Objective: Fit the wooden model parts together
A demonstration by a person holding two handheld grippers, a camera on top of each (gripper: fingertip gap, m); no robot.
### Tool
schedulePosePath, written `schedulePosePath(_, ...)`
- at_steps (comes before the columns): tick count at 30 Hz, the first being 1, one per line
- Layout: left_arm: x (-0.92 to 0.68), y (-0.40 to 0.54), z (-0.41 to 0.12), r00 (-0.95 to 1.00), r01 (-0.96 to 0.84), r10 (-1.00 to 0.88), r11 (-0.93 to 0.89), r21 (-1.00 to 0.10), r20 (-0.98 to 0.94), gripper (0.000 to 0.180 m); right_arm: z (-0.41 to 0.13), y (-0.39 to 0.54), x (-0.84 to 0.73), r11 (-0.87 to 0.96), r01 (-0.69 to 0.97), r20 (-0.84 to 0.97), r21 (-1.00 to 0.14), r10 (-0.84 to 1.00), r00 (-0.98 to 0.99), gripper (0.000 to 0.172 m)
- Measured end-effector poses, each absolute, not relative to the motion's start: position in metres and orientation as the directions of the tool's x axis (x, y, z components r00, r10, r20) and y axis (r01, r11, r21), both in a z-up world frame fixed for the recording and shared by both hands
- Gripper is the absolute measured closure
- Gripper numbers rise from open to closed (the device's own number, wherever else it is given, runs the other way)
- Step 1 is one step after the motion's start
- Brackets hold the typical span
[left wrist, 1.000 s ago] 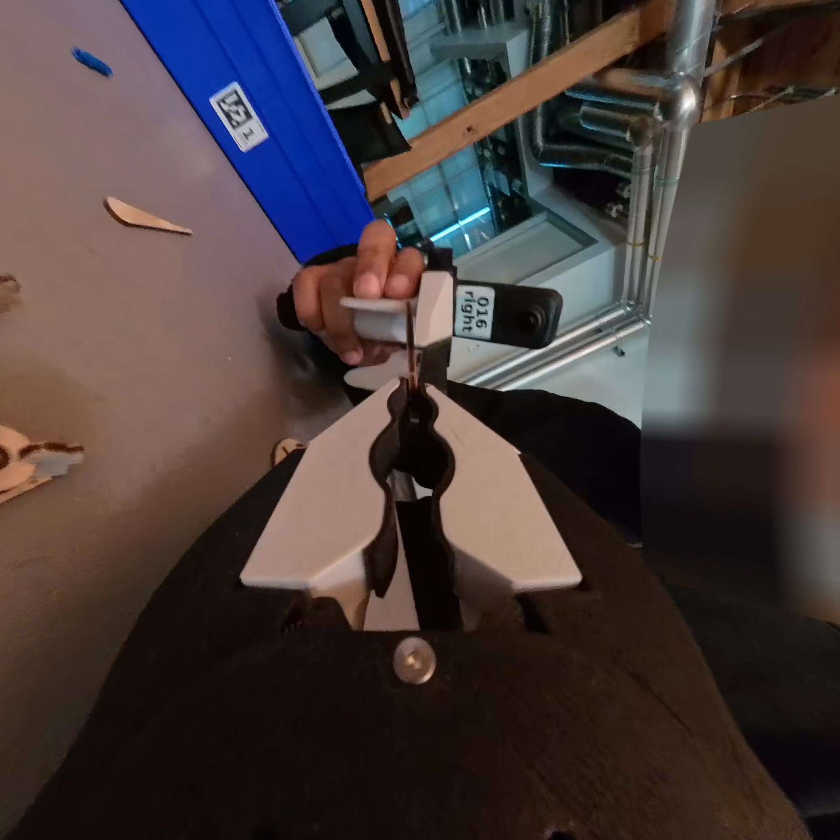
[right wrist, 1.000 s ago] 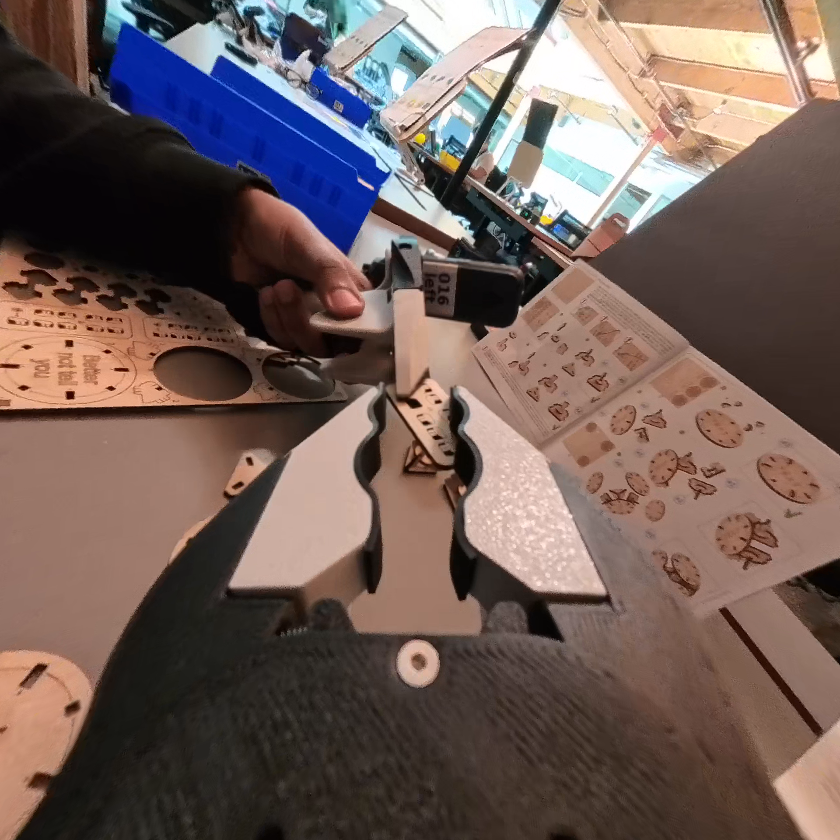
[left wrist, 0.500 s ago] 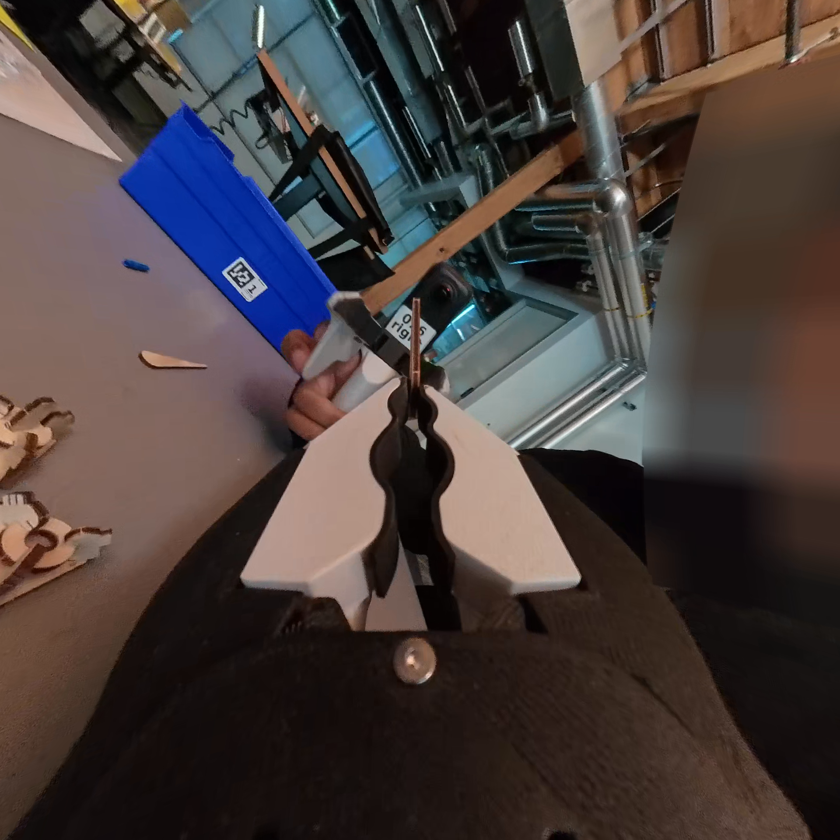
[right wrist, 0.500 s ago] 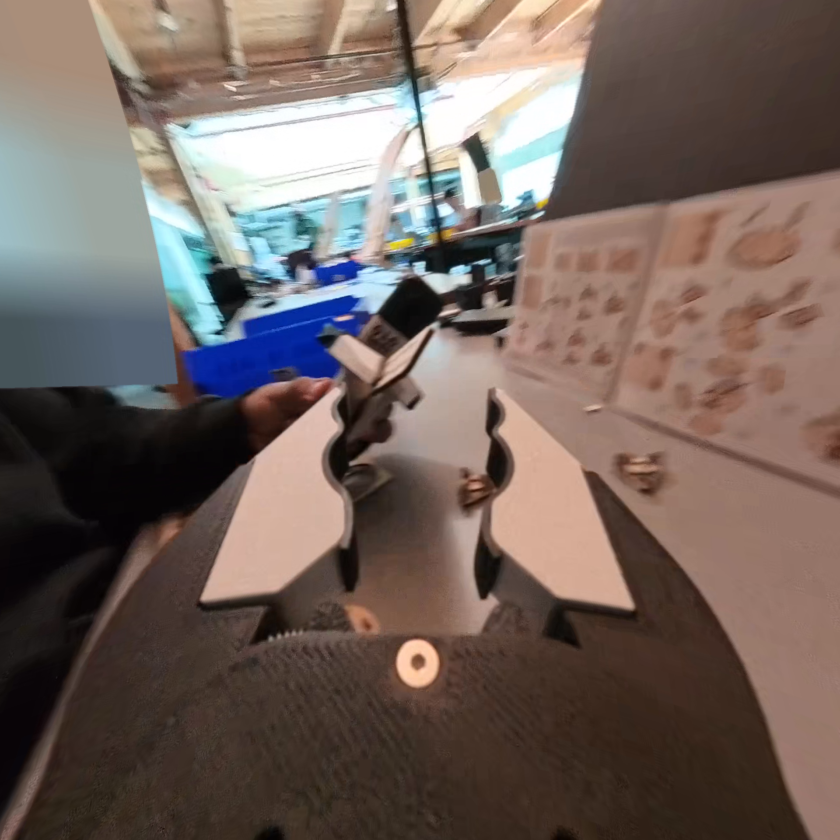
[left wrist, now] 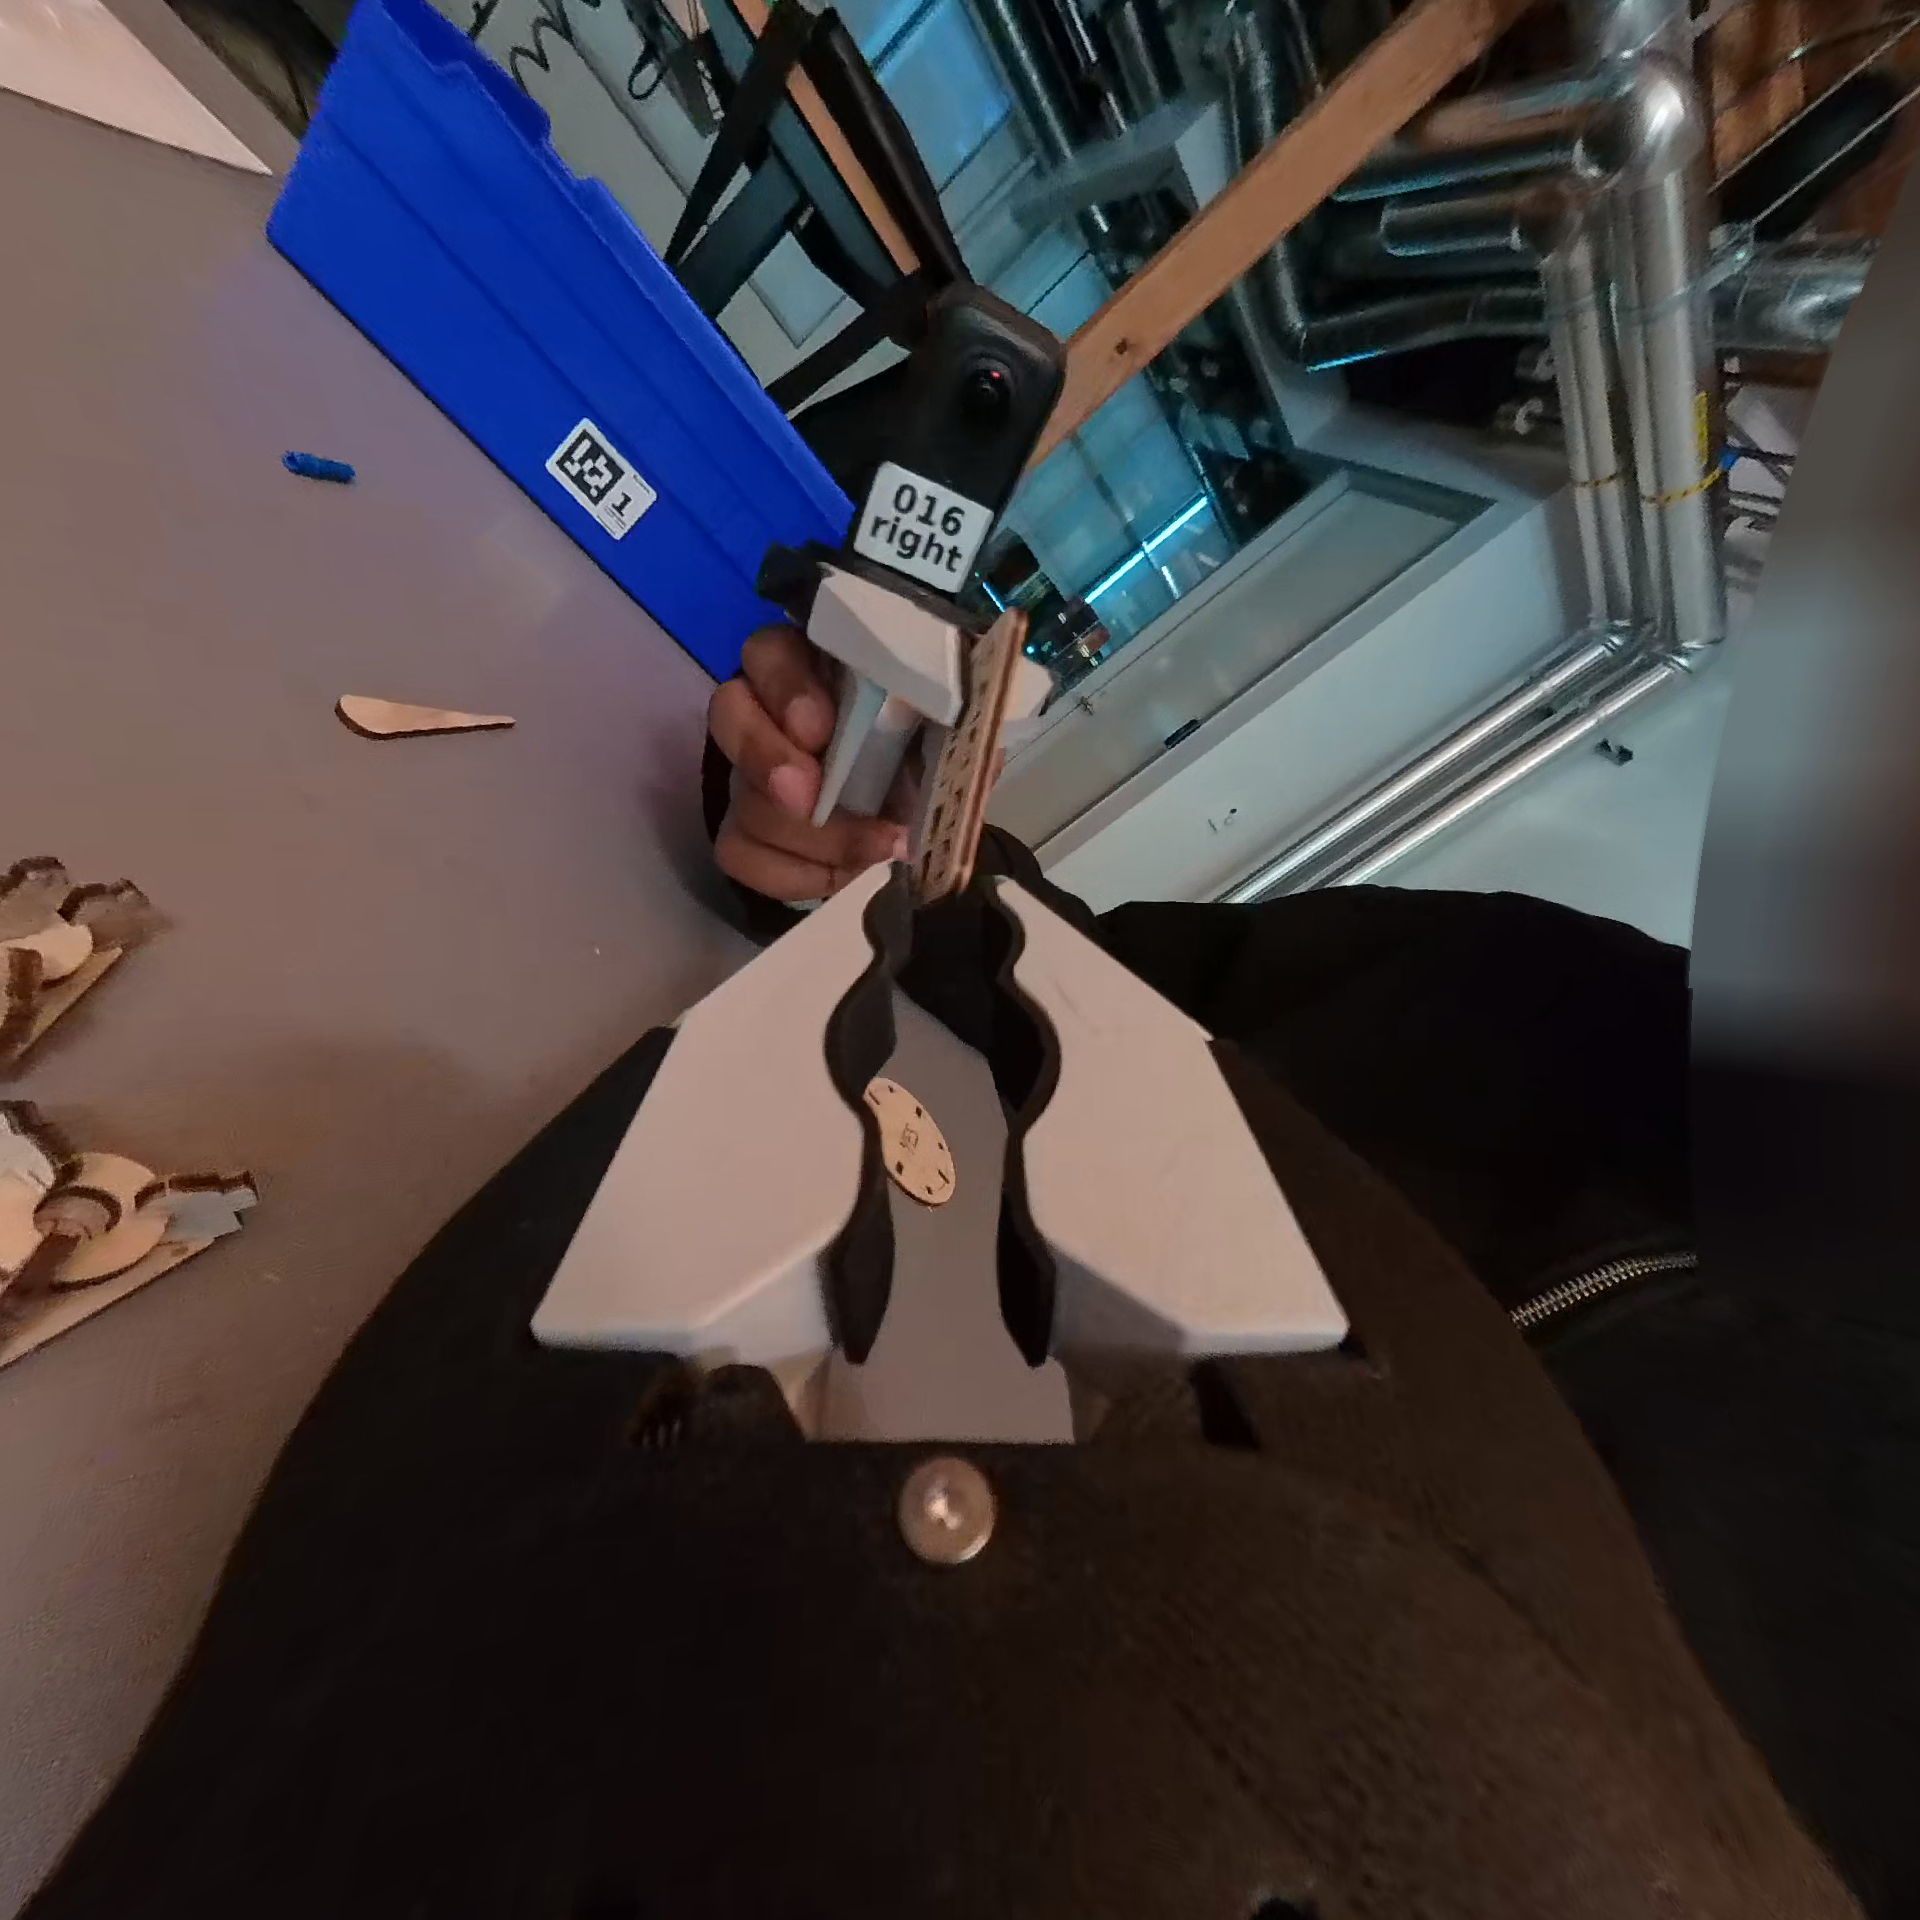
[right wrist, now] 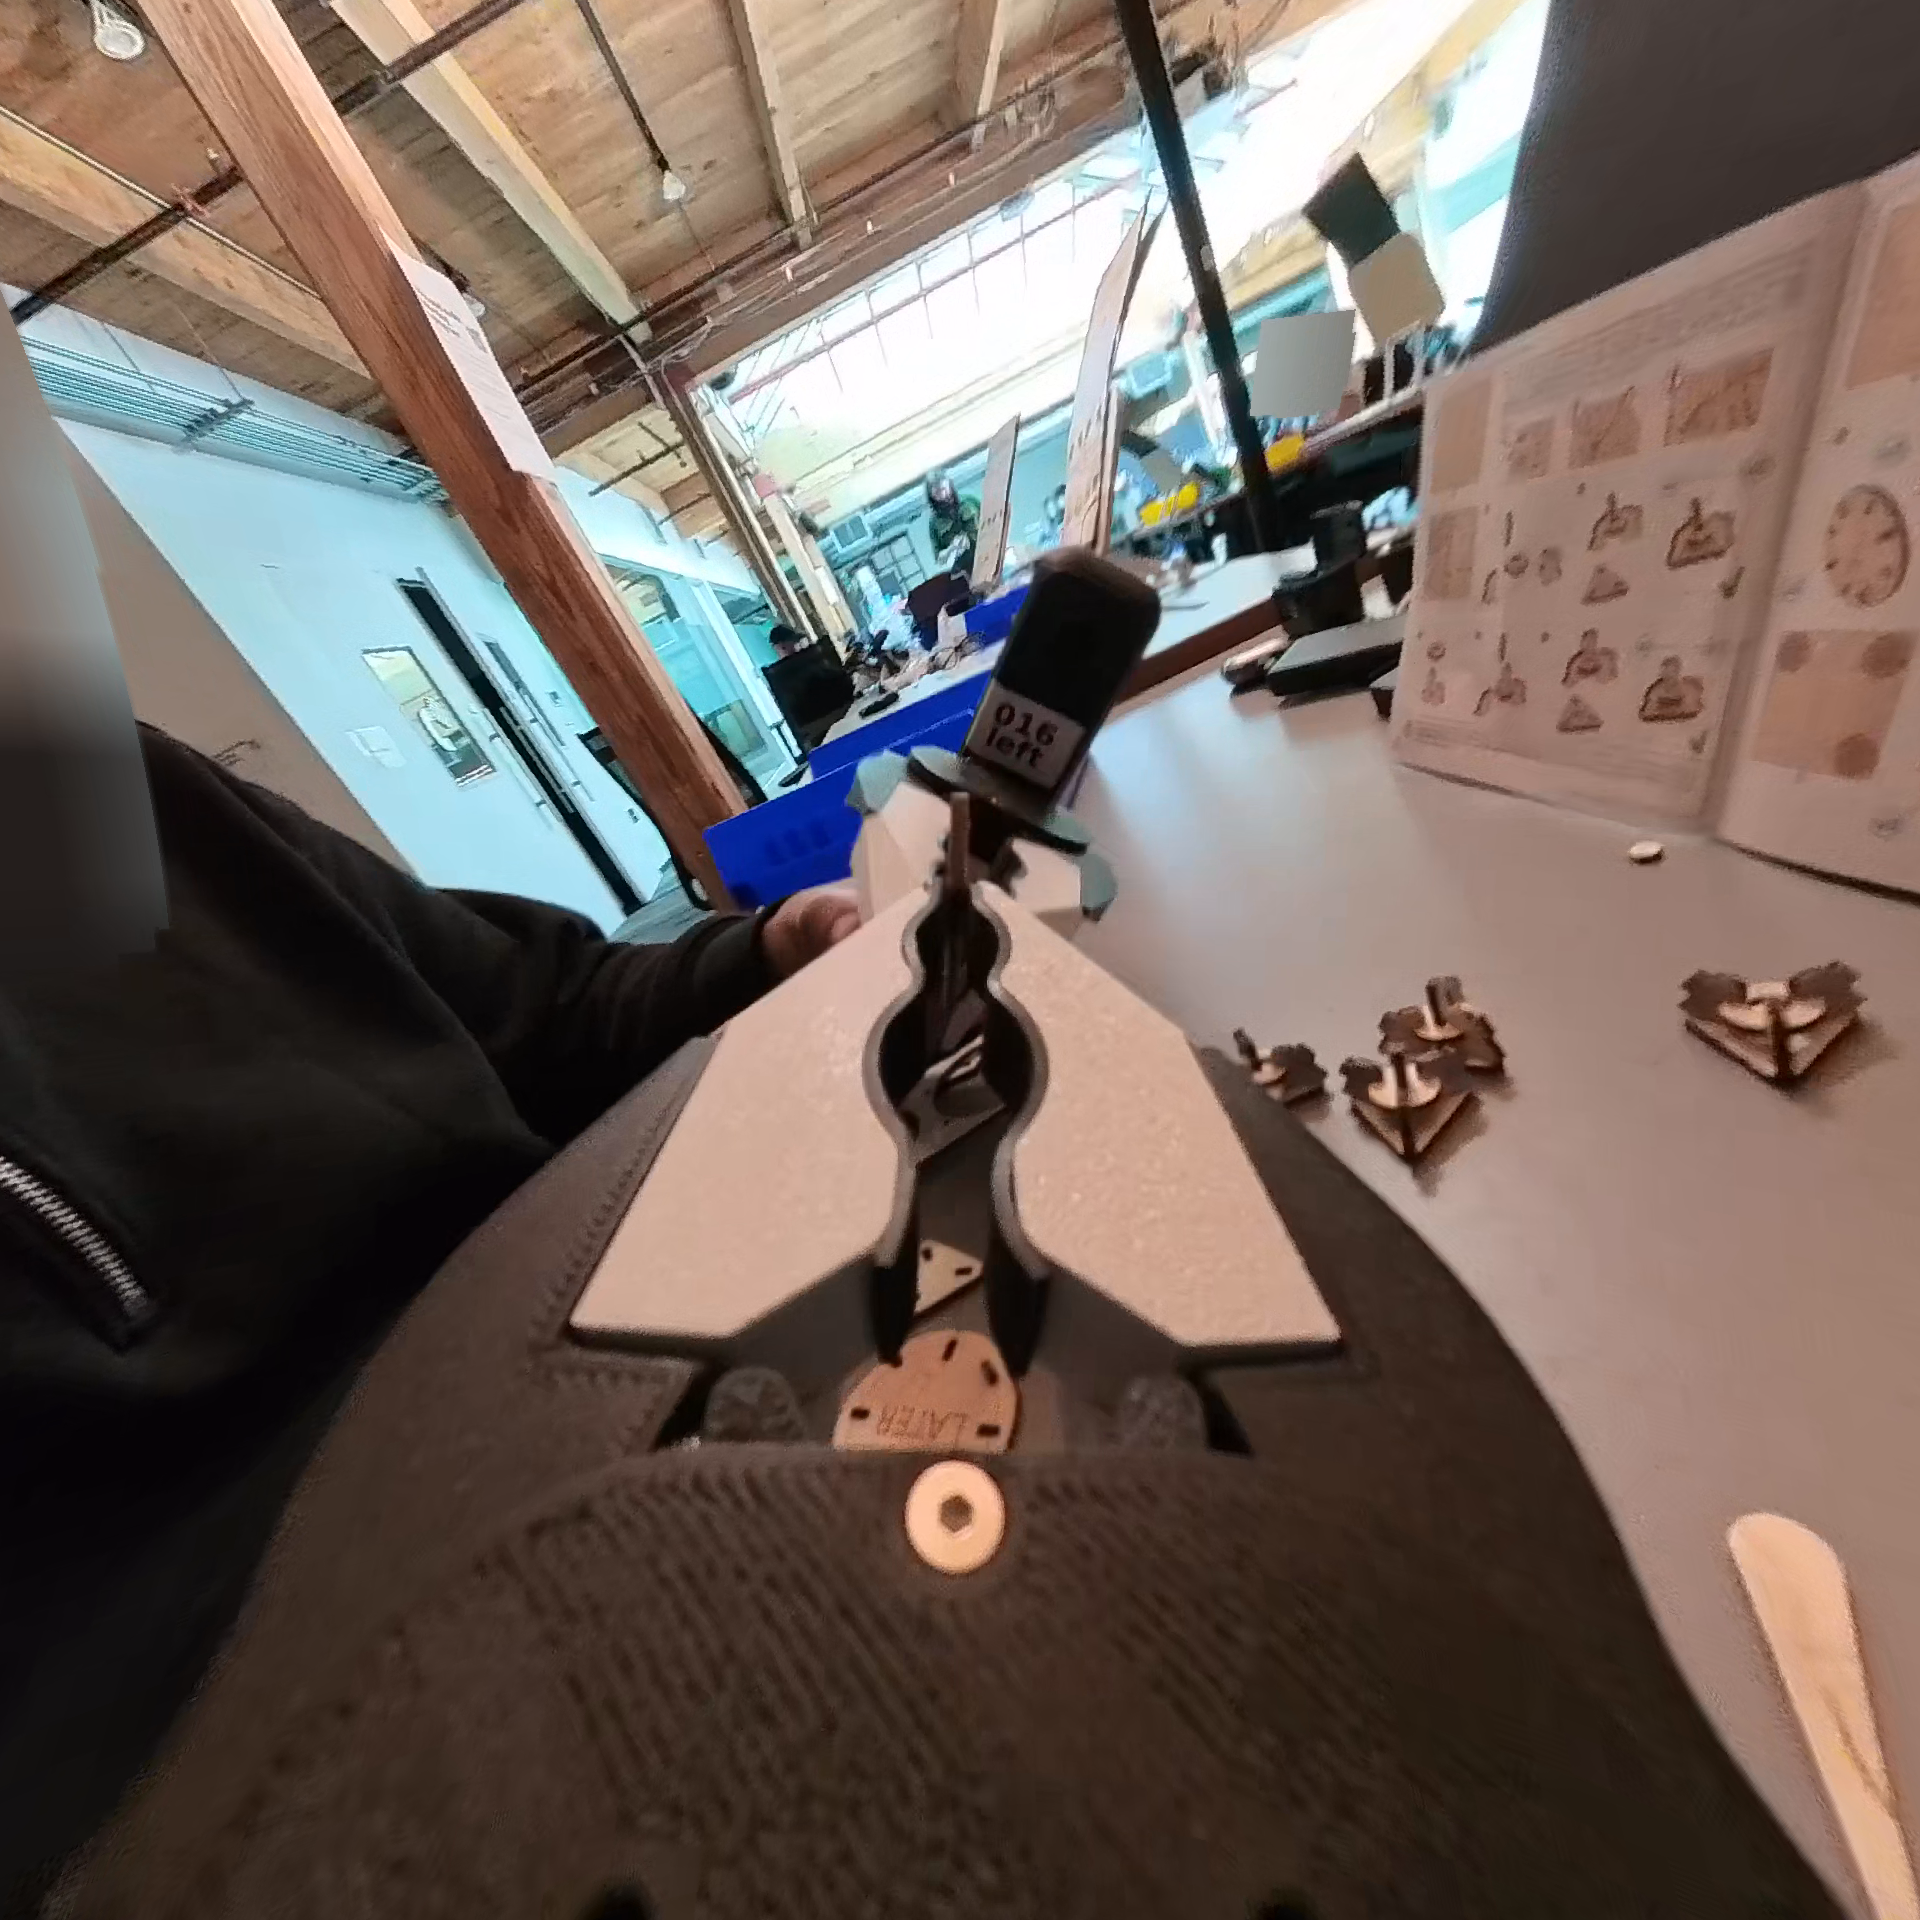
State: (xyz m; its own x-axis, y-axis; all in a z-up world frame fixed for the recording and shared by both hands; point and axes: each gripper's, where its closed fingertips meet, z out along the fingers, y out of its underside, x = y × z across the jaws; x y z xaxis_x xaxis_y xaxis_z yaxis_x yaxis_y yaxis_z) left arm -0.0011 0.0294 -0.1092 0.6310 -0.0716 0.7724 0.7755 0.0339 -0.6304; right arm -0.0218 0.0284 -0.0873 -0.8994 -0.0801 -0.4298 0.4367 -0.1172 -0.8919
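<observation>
The right gripper [right wrist: 954, 902] is clenched on a thin wooden strip [left wrist: 971, 750]; the left gripper [left wrist: 940, 891], beside the strip's lower end, has let go. I'd keep that pinch square above the grey table [left wrist: 312, 883].

— Any writing to be read?
— Yes: a white label [left wrist: 914, 530] on a black camera [left wrist: 982, 384], and a code sticker [left wrist: 601, 478] on the blue bin [left wrist: 468, 260].
— Elsewhere?
— Another camera label [right wrist: 1023, 743], an engraved wooden disc [right wrist: 925, 1408] — and a printed booklet [right wrist: 1662, 582], blurred.
</observation>
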Motion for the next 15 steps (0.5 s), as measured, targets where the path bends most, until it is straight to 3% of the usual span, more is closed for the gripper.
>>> schedulePosePath(4, -0.006, 0.025, -0.107, 0.644, 0.765, -0.053, 0.056, -0.642, 0.763, 0.162, -0.111, 0.026, -0.016, 0.044, 0.489, -0.491, -0.871, -0.102, -0.865, 0.172)
schedulePosePath(8, -0.002, 0.031, -0.125, 0.663, 0.749, 0.026, -0.037, -0.662, 0.749, 0.167, -0.110, 0.024, -0.013, 0.029, 0.519, -0.518, -0.854, -0.146, -0.843, 0.172)
schedulePosePath(9, 0.001, 0.032, -0.124, 0.666, 0.746, 0.010, -0.045, -0.665, 0.746, 0.176, -0.110, 0.024, -0.014, 0.023, 0.514, -0.512, -0.858, -0.139, -0.848, 0.172)
schedulePosePath(15, -0.006, 0.028, -0.117, 0.653, 0.757, -0.005, 0.027, -0.653, 0.757, 0.179, -0.104, 0.026, -0.025, -0.063, 0.463, -0.460, -0.884, -0.059, -0.886, 0.158)
